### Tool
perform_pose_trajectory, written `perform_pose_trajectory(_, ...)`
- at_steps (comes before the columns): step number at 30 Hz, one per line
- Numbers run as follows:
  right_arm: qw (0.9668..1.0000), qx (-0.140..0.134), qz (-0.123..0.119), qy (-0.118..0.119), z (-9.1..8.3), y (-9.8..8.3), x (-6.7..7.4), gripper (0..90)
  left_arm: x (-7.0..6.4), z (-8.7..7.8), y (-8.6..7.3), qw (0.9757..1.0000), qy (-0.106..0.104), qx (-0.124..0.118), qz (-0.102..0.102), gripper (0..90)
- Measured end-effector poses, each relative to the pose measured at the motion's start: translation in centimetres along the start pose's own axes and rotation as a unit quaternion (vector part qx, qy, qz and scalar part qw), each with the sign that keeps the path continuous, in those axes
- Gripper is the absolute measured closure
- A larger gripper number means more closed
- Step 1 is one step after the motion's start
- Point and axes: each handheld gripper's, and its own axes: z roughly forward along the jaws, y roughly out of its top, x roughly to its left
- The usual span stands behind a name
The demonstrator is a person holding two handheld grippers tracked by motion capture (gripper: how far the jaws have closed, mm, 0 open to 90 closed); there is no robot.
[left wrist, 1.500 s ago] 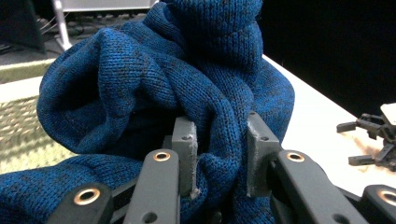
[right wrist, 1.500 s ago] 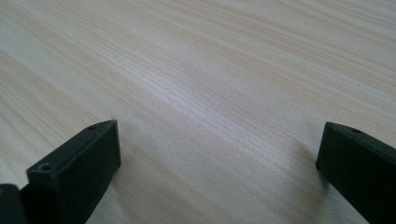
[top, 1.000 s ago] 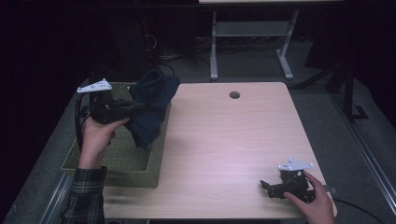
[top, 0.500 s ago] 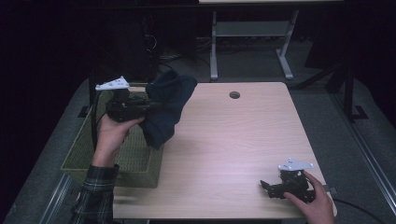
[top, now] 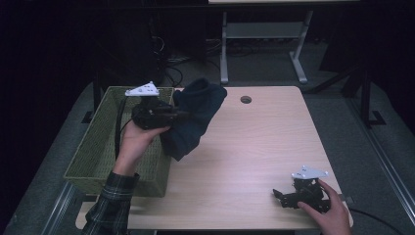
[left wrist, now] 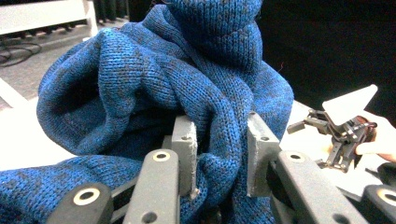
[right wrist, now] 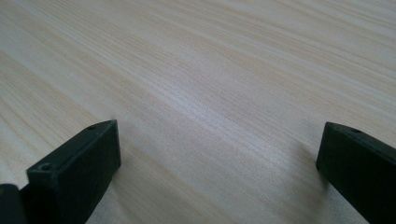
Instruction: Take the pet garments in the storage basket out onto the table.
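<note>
left gripper (top: pixel 182 115) has its jaws pinched on a fold of the dark blue knitted sweater (top: pixel 193 117), carried in the air over the edge where the green woven basket (top: pixel 93 152) meets the pale wooden table (top: pixel 254 147). looks like the carry-over step. right gripper (top: pixel 281 195) rests spread wide on the table's near corner. next: lower the sweater onto bare wood, then release.
</note>
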Motion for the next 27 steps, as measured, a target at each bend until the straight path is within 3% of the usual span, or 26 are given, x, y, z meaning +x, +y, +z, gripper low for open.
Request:
perform_pose_trajectory(11, 1.0, 0.0, 0.0, 0.0, 0.0, 0.0, 0.0, 0.0, -1.4, 3.9, 0.2, 0.9991, -0.032, 0.022, 0.017, 69.8)
perform_pose_trajectory(21, 1.0, 0.0, 0.0, 0.0, 0.0, 0.0, 0.0, 0.0, -2.3, 6.5, 0.3, 0.9981, -0.044, 0.034, 0.023, 69.8)
perform_pose_trajectory(27, 1.0, 0.0, 0.0, 0.0, 0.0, 0.0, 0.0, 0.0, -2.9, 9.0, -0.3, 0.9967, -0.055, 0.053, 0.03, 69.8)
